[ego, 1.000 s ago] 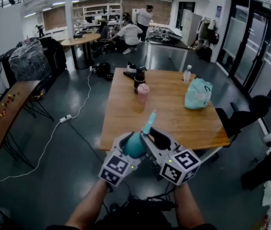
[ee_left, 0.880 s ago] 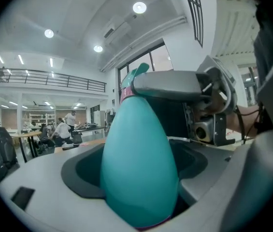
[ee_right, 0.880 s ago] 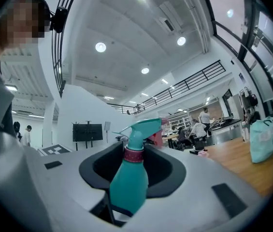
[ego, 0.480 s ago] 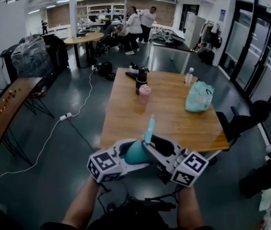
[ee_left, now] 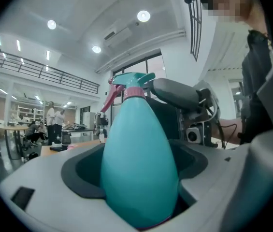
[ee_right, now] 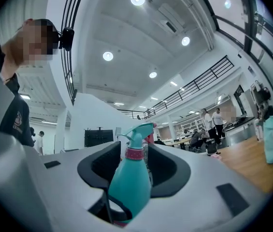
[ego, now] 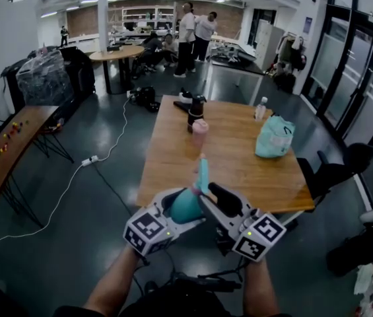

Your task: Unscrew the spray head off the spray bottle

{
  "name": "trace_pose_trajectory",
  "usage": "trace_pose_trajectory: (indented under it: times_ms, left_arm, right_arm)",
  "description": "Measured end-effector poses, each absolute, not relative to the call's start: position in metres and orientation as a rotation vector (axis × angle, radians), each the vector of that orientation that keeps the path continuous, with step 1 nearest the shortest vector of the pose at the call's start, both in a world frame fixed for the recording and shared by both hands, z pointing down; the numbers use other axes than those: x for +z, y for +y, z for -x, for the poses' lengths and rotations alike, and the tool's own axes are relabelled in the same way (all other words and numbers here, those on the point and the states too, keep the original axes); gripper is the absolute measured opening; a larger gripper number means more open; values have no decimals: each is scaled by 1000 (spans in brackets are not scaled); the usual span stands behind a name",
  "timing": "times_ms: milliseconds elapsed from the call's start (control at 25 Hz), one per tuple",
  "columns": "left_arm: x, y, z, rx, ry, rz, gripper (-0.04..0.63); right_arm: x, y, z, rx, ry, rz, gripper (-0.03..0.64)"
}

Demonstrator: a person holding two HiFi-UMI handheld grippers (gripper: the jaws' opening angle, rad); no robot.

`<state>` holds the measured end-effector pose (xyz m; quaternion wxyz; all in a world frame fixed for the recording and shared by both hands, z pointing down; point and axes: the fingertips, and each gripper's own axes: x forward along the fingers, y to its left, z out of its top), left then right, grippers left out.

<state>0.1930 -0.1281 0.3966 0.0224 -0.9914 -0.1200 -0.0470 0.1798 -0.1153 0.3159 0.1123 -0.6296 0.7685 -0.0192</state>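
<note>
A teal spray bottle point(ego: 185, 206) with a pink collar and a teal spray head point(ego: 203, 174) is held up in front of me, above the floor and short of the table. My left gripper point(ego: 181, 209) is shut on its fat body, and the pads press both sides of the bottle point(ee_left: 138, 168). My right gripper point(ego: 207, 191) is at the neck. Its jaws have just been opening, and the bottle point(ee_right: 130, 187) stands between them with a gap on each side of the collar and the spray head point(ee_right: 138, 131).
Beyond the grippers is a wooden table point(ego: 239, 164) with a pink cup point(ego: 199, 130), a dark flask point(ego: 195, 108), a clear bottle point(ego: 259, 105) and a teal bag point(ego: 273, 137). A black chair point(ego: 337, 167) is at its right. A white cable point(ego: 100, 157) runs over the floor.
The right gripper's jaws have spread away from the bottle's neck. Both hands have turned a little, and the bottle's head leans slightly more to the left. The left gripper keeps its hold.
</note>
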Motion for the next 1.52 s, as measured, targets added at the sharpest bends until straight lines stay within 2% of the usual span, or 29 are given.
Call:
trace_pose_trajectory:
  times_ms: [240,480,760,1240,1520]
  left_arm:
    - [408,-145,-203,-232,-112,3019,417]
    - [418,-144,-207,-277,-55,2964,417]
    - [417,-133,-202,-249,-259,2990,417]
    - [409,-104,-181,-189,-692,2989,417]
    - [413,-121,-190,-171,-524,3049,417]
  right_arm:
    - [326,-127,-187,-111,2171,1976,170]
    - [341,-137,-195,-175,2104,2093,165]
    - [339,-133,-190,-172,2177,1979,143]
    - [332,-116,-167,-129,2404,1694,141]
    - [337,-124,-182,-147,2283,1825,143]
